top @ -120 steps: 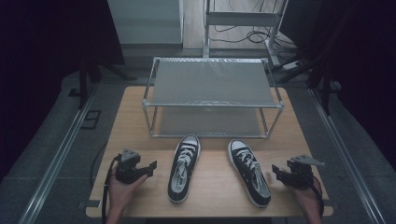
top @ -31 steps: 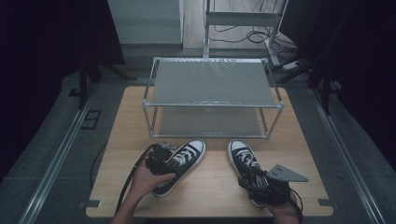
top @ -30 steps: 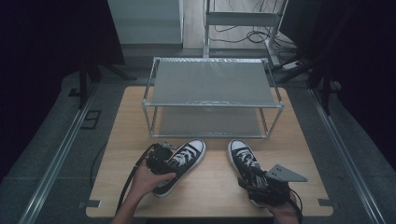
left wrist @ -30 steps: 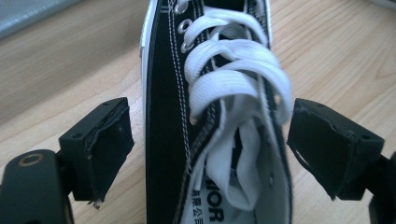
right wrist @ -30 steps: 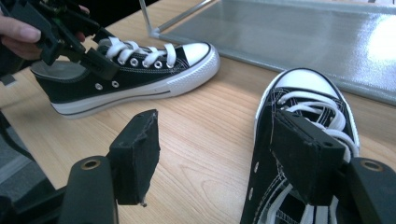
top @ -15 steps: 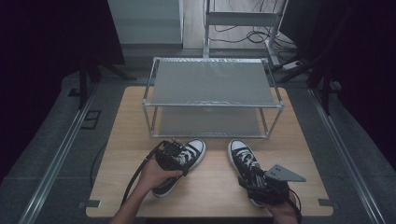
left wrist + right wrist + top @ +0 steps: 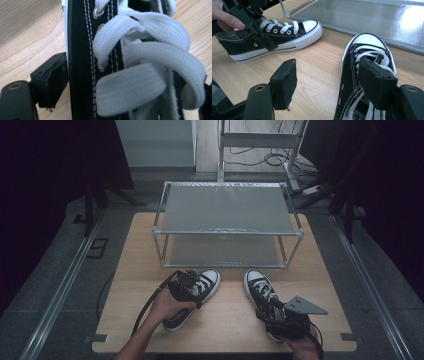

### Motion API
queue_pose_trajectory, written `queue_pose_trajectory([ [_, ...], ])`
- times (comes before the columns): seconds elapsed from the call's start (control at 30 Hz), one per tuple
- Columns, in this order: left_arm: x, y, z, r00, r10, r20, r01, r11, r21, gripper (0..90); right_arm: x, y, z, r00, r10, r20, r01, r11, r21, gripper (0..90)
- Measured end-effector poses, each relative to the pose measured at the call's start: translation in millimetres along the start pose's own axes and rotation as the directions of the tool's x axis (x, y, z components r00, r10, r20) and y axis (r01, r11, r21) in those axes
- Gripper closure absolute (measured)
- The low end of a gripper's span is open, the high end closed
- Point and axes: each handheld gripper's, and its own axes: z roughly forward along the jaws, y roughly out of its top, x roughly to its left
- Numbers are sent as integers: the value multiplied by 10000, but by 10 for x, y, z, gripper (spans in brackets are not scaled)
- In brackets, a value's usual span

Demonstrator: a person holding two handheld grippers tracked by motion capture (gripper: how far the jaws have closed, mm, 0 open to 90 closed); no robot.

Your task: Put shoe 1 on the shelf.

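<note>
Right sneaker (image 7: 262, 292): black high-top with white laces, lower right of the high view on the bench (image 7: 230, 312). Right tool (image 7: 327, 85) straddles its collar, left jaw clear on bare wood, grip uncertain. Left sneaker (image 7: 197, 295): lower centre, toe angled up-right; left tool (image 7: 186, 285) has just been closing, jaws flanking its laced upper, hold uncertain. Wire rack (image 7: 227, 227): two shelves, frame centre, beyond both.

Close on a black sneaker (image 7: 80, 62) with white laces (image 7: 150, 60) across centre and right, one black jaw at lower left against its side, wooden table (image 7: 27, 32) upper left.
</note>
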Motion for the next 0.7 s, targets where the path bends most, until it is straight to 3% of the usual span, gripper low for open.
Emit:
queue_pose_trajectory([
  [0.2, 46, -36, -23, 9994, 50, 352, -41, 9997, -253, 156, -29, 1, -18, 10000, 34, 53, -33, 10000, -77, 322],
  [0.33, 79, -93, -69, 9960, 46, 895, 10, 9981, -623, 158, -55, 3, -34, 9999, 126, 106, -125, 9999, -115, 324],
  [0.57, 111, -187, -212, 9907, 309, 1325, -133, 9912, -1317, 159, -80, 4, -43, 9997, 175, 186, -172, 9998, -142, 326],
  [0.7, 121, -208, -304, 9846, 388, 1704, -92, 9852, -1712, 159, -84, 2, -38, 9996, 173, 224, -170, 9998, -126, 326],
])
